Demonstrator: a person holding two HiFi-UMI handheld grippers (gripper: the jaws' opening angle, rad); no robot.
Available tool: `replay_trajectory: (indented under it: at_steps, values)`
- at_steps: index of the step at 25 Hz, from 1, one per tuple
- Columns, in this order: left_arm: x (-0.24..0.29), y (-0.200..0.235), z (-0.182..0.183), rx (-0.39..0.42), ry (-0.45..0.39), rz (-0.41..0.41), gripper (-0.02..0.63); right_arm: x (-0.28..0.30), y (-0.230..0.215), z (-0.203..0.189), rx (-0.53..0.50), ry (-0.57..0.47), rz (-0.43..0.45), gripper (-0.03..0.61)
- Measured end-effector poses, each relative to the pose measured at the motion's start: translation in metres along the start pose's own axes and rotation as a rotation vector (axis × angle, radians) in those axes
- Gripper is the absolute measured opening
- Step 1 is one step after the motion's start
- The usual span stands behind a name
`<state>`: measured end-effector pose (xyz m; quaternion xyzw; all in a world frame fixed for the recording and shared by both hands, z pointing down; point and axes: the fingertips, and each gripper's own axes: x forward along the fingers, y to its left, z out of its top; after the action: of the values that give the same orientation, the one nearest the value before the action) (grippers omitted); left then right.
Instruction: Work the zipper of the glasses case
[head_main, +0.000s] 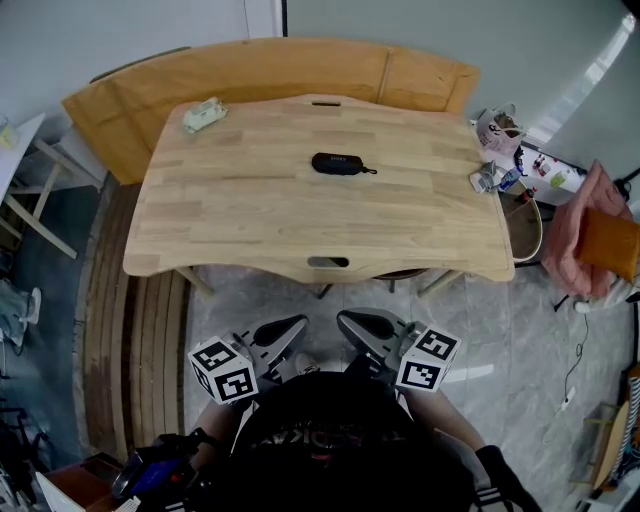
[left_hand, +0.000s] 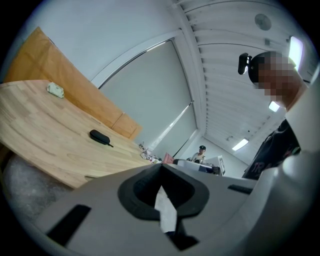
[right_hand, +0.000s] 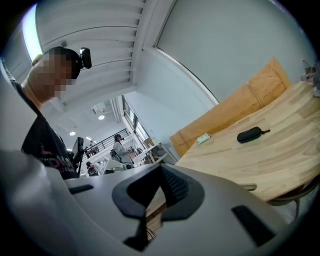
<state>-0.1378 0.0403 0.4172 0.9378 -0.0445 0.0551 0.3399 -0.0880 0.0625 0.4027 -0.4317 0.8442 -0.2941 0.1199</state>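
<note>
The glasses case (head_main: 335, 163) lies flat a little beyond the middle of the bench (head_main: 250, 215). It is a dark, oblong case lying left to right, with a short pull tab (head_main: 369, 171) sticking out of its right end. From here I cannot tell whether the zipper is open or closed. Nothing touches the case, and bare wood surrounds it on every side. At the far left corner of the bench sits a small pale packet (head_main: 203, 114), well apart from the case. A cluster of small bottles and wrappers (head_main: 493, 179) sits on the right edge. Behind the bench runs a tan padded backrest (head_main: 270, 62), and off to the right a pink cloth (head_main: 585, 235) hangs over something I cannot make out. I have both claws off the near edge of the bench, over the grey floor (head_main: 520, 330) and close to my body, well short of the case. My left claw (head_main: 292, 327) has its jaws pressed fully together with nothing between them. My right claw (head_main: 352, 321) is likewise shut and empty. The two sit side by side with their tips angled in toward each other, facing the bench. Their marker cubes, the left cube (head_main: 224, 369) and the right cube (head_main: 427, 360), are nearest to me.
</note>
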Motion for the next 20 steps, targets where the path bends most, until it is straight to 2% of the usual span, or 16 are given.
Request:
replay_trajectory:
  at_steps: [8,20]
  values:
    - [0.003,0.010,0.010,-0.010,-0.040,0.033,0.011,0.000,-0.019,0.013,-0.021,0.007,-0.014,0.014]
    - [0.049,0.030,0.036,-0.043,-0.093,0.123,0.011,-0.001,-0.093,0.063,-0.072,0.074,-0.008,0.015]
